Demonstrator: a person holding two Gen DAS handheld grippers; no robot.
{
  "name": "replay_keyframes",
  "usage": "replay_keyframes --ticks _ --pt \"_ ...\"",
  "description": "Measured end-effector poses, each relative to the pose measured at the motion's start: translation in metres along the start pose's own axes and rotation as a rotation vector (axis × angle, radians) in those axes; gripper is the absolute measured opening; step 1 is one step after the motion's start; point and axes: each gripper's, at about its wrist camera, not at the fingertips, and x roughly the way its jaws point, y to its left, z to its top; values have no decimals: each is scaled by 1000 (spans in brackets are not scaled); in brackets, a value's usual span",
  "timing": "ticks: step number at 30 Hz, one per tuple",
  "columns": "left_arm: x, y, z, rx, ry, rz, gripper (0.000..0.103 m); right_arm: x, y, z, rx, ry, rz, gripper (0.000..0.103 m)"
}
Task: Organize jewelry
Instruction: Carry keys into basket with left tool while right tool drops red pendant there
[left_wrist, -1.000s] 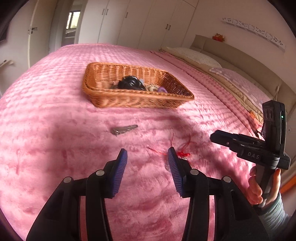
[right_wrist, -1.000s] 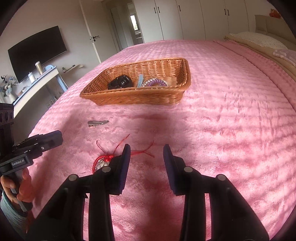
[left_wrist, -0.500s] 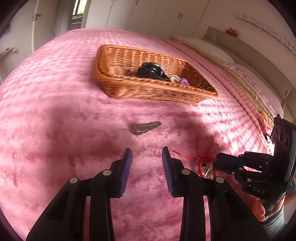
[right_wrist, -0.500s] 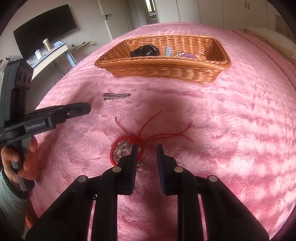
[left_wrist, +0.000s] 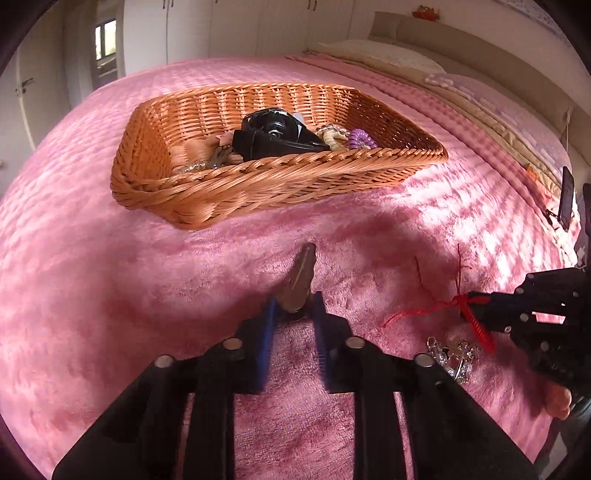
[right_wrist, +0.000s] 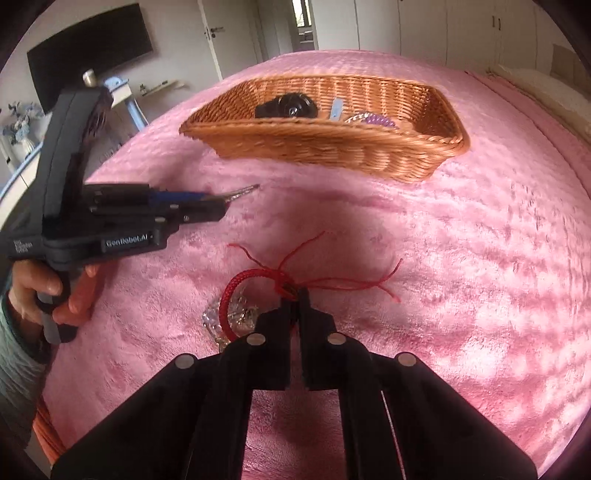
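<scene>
My left gripper (left_wrist: 294, 305) is shut on the near end of a silver hair clip (left_wrist: 300, 274), which points toward the wicker basket (left_wrist: 207, 195); the clip also shows in the right wrist view (right_wrist: 242, 192), sticking out of the left gripper (right_wrist: 218, 205). My right gripper (right_wrist: 294, 295) is shut on the knot of a red cord bracelet (right_wrist: 236, 284) lying on the pink bedspread. A small sparkly silver piece (right_wrist: 236, 317) lies under the bracelet's loop; it also shows in the left wrist view (left_wrist: 452, 354).
The basket (right_wrist: 332, 144) holds a black round item (left_wrist: 273, 134), a beaded bracelet (left_wrist: 332, 136), a purple coil tie (left_wrist: 360, 138) and other pieces. Pillows (left_wrist: 384, 53) lie at the bed's far right. A TV (right_wrist: 88, 62) and a desk stand left of the bed.
Both grippers moved forward and down and closed: the left onto the hair clip, the right onto the red cord bracelet's knot.
</scene>
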Motion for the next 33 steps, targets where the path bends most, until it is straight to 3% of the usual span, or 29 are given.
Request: replay_keyframes --ticks 3,8,14,22,27,33 --pt "-1 0 -2 -6 -4 -1 15 -15 -17 4 72 -40 53 3" --pt "-6 -5 -4 -19 -25 3 14 -26 -33 6 106 -58 11 3" --pt "-37 -16 -3 -35 -112 -12 14 -43 -40 8 121 -97 0 3" --pt "-90 -32 54 -39 -306 -1 14 -85 -30 78 52 -268 -75 3" --pt "-75 -27 96 -65 -334 36 14 -57 -38 135 59 -278 -115 3" --pt "-30 -7 119 -107 -280 79 14 14 -54 173 98 -174 -166 3"
